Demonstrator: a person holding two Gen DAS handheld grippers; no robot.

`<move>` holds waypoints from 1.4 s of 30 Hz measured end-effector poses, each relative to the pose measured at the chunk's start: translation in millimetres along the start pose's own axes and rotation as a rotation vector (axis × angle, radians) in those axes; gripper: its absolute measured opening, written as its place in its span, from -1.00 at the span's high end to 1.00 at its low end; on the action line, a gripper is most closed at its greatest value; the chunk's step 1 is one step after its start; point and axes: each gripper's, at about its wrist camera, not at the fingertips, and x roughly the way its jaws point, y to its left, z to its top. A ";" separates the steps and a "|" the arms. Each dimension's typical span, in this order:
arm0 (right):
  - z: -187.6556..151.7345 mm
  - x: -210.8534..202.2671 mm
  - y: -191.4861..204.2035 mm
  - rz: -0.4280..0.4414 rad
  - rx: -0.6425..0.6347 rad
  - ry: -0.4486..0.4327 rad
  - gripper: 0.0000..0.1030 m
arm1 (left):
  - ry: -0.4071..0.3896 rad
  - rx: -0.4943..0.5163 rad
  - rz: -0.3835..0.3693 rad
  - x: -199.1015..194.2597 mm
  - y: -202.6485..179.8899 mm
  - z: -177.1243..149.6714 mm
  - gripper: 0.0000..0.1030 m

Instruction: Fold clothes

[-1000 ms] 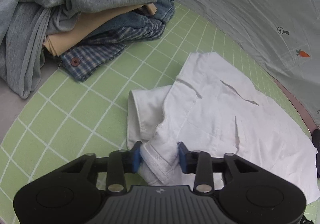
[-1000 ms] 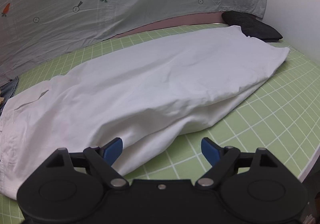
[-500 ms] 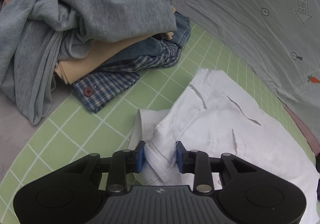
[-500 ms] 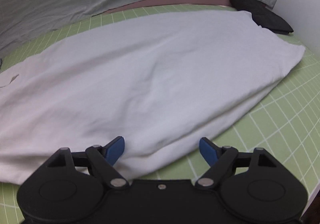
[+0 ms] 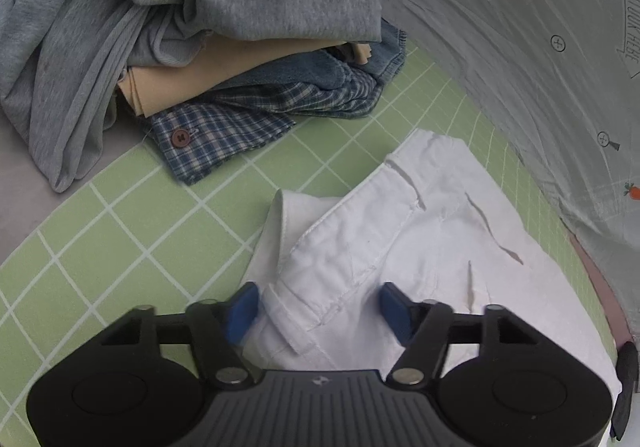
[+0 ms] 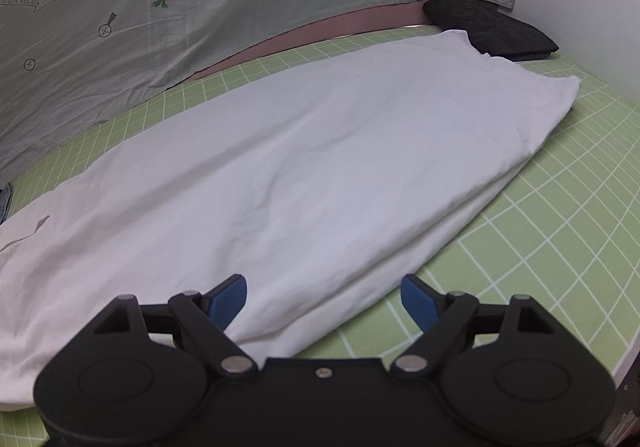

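Note:
A white garment [image 5: 432,247] lies folded lengthwise on the green grid mat [image 5: 120,247]. Its waistband end with seams and pockets shows in the left wrist view. My left gripper [image 5: 318,311] is open, its blue pads on either side of the waistband edge, holding nothing. In the right wrist view the white garment [image 6: 300,159] stretches across the mat [image 6: 560,207]. My right gripper [image 6: 324,297] is open above the garment's near edge.
A pile of clothes [image 5: 200,27], grey, tan, denim and blue plaid, sits at the mat's left end. A grey carrot-print sheet [image 6: 200,7] hangs behind the mat. A dark folded cloth [image 6: 488,29] lies at the far right corner.
My left gripper was shut on the white waistband and has now opened and let it go. The waistband lies flatter on the mat. My right gripper stayed open and shifted slightly over the garment.

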 end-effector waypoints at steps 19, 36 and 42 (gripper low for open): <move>68.7 39.2 -149.4 -0.003 0.020 -0.012 -0.65 | -0.246 0.358 -0.162 -21.9 -232.6 -93.6 0.61; 136.2 106.8 -248.6 -0.028 0.014 0.001 -0.66 | -0.043 0.418 -0.155 8.4 -322.5 -180.0 -0.21; 157.5 134.9 -243.8 -0.038 0.019 -0.007 -0.66 | -0.075 0.412 -0.232 -20.6 -322.5 -162.7 -0.54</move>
